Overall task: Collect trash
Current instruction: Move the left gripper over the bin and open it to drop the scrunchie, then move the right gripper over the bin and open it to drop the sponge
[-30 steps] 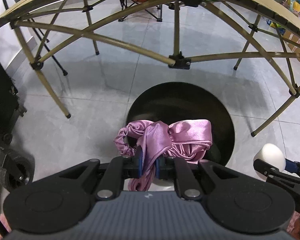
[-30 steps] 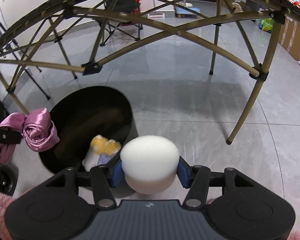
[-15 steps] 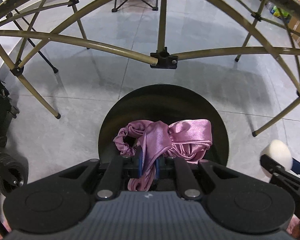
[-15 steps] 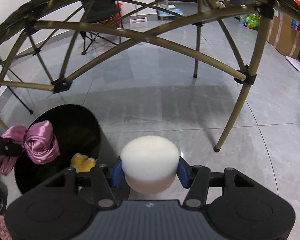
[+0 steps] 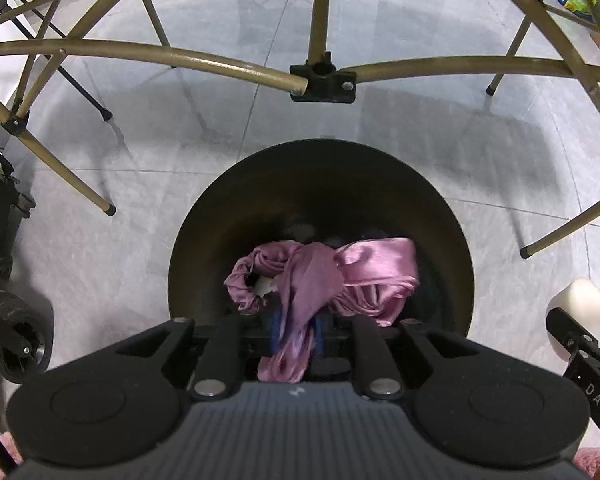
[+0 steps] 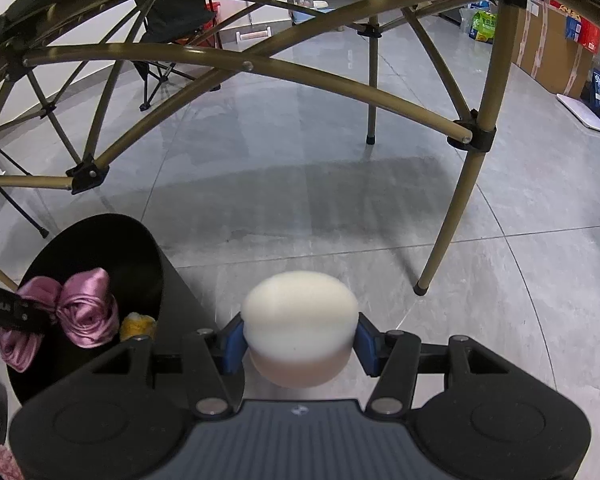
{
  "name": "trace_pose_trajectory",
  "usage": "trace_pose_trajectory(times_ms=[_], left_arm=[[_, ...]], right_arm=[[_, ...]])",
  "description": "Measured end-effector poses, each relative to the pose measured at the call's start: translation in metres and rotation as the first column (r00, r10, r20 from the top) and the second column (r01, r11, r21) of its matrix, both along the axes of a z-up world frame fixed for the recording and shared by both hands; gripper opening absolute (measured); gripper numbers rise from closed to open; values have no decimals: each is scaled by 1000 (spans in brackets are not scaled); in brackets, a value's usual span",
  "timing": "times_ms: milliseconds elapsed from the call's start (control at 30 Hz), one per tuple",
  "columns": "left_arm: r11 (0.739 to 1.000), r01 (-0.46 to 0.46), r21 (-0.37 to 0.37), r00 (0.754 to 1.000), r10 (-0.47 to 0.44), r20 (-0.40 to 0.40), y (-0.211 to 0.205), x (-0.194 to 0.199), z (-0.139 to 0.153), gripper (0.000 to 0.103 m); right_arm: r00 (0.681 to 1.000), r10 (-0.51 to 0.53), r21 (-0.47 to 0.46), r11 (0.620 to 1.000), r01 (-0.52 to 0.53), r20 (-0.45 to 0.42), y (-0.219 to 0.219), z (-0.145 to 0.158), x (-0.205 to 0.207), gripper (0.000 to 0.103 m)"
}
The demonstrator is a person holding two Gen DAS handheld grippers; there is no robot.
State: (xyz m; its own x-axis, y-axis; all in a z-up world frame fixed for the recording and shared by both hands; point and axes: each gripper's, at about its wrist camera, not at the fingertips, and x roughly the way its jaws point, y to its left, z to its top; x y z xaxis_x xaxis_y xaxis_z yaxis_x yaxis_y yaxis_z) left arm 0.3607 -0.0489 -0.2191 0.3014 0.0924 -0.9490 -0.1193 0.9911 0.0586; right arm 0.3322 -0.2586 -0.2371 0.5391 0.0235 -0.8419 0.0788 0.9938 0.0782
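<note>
A pink satin scrunchie (image 5: 340, 276) hangs over the open mouth of a black round bin (image 5: 320, 184) on the floor. Its tail runs between the blue pads of my left gripper (image 5: 297, 330), whose jaws are opening; the tail is blurred. In the right wrist view the scrunchie (image 6: 86, 312) sits over the bin (image 6: 112, 248), above a yellow scrap (image 6: 138, 326) inside. My right gripper (image 6: 300, 346) is shut on a white round foam puff (image 6: 300, 320), held over the floor just right of the bin. The puff (image 5: 580, 308) also shows at the left view's right edge.
Gold table legs and braces (image 5: 320, 80) arch over the bin, with feet (image 6: 420, 290) standing on the grey tiles. A black wheeled cart (image 5: 16, 344) stands left of the bin. A folding chair (image 6: 168, 24) and cardboard boxes (image 6: 548, 40) are farther off.
Both grippers have come down and closer over the bin, which now looks larger. The left pads have parted slightly around the scrunchie's tail. The right grip on the puff is unchanged.
</note>
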Motion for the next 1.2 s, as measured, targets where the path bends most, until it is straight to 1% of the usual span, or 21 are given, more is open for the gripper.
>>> trace_pose_trajectory(times_ms=[33, 67, 100, 167, 367, 767, 1033, 1200], left_arm=[[1000, -3, 4, 1000, 3, -3, 1, 0, 0, 42], [1000, -13, 12, 1000, 13, -7, 2, 0, 0, 78], [999, -25, 20, 1000, 25, -9, 2, -1, 1, 103], [999, -40, 31, 999, 40, 8, 6, -2, 4, 103], [998, -41, 44, 999, 41, -2, 5, -3, 2, 103], [999, -30, 31, 999, 29, 35, 12, -11, 16, 103], [999, -46, 8, 995, 45, 87, 35, -28, 32, 103], [998, -61, 8, 991, 59, 121, 55, -39, 41, 103]], right_arm=[[1000, 1, 1, 1000, -1, 0, 0, 0, 0, 54], [1000, 1, 2, 1000, -1, -1, 0, 0, -1, 54], [1000, 1, 3, 1000, -1, -2, -1, 0, -1, 54], [1000, -2, 4, 1000, 2, -10, -1, 0, -1, 54], [1000, 2, 11, 1000, -2, -23, -1, -2, -2, 54], [999, 27, 20, 999, -26, -30, 10, 8, -7, 54], [997, 72, 21, 997, -72, -11, 32, 27, -15, 54], [995, 98, 23, 995, -98, -7, 48, 34, -17, 54]])
